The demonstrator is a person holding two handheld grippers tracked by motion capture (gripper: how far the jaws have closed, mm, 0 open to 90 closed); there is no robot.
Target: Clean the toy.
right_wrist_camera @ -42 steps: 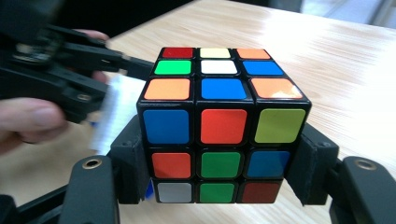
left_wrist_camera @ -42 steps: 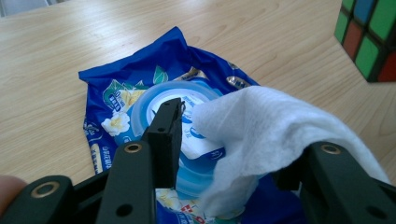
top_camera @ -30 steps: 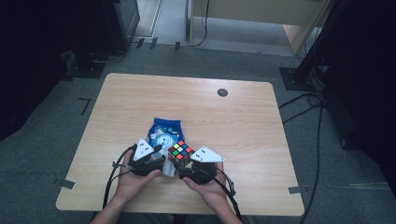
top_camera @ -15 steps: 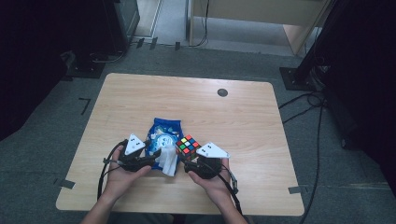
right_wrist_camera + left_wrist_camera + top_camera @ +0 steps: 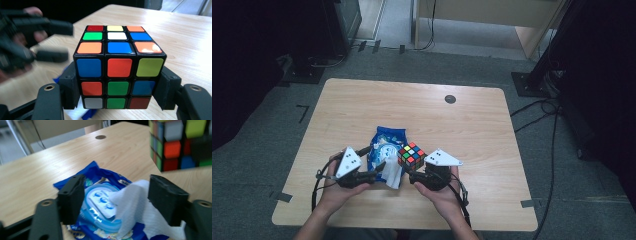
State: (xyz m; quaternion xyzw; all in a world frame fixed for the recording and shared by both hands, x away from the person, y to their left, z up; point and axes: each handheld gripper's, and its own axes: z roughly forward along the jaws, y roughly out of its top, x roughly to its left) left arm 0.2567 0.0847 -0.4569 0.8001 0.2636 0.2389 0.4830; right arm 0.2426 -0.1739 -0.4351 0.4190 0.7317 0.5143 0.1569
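Note:
A scrambled Rubik's cube (image 5: 117,67) is clamped at its lower half between the jaws of my right gripper (image 5: 117,87), which is shut on it; in the high view the cube (image 5: 412,156) sits just ahead of that gripper (image 5: 413,169). A blue wet-wipes packet (image 5: 100,202) lies on the table with a white wipe (image 5: 132,205) sticking out of its lid. My left gripper (image 5: 118,197) is open, its jaws standing either side of the wipe and not touching it. From above, the left gripper (image 5: 377,174) is at the near end of the packet (image 5: 387,145).
The wooden table (image 5: 462,125) has a small dark round cap (image 5: 450,99) near its far edge. Cables trail from both grippers over the near edge. Dark stands and cables are on the floor around the table.
My left gripper has drifted a little left and toward the person. The right gripper, with the cube in it, has shifted slightly right and farther out.

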